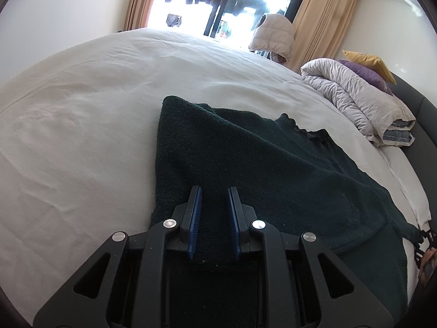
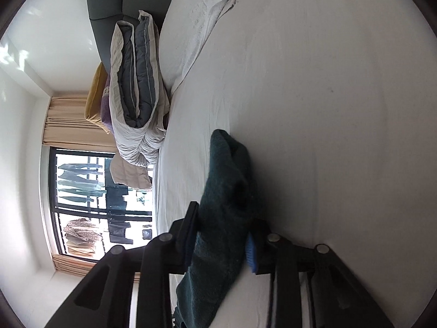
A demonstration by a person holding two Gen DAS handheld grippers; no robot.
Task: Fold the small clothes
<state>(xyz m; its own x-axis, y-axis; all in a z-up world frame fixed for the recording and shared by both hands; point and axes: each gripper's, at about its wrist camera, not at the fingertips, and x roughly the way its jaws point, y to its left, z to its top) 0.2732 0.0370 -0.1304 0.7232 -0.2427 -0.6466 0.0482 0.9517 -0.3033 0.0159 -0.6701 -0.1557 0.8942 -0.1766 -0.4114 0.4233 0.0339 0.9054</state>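
Our left gripper (image 1: 214, 207) holds the near hem of the sweater (image 1: 273, 164), pads closed on the knit; our right gripper (image 2: 221, 235) has a thick bunch of it between its pads. The sweater lies partly folded on the bed (image 1: 109, 82); final folds remain.

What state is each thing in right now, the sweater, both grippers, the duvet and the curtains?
Dark green sweater: lying on the white bed sheet, partly folded.
Left gripper: jaws narrowly apart, sweater fabric between the pads.
Right gripper: rolled sideways, a bunched sweater fold between its pads.
Duvet: folded, stacked by the headboard.
Curtains: drawn open.
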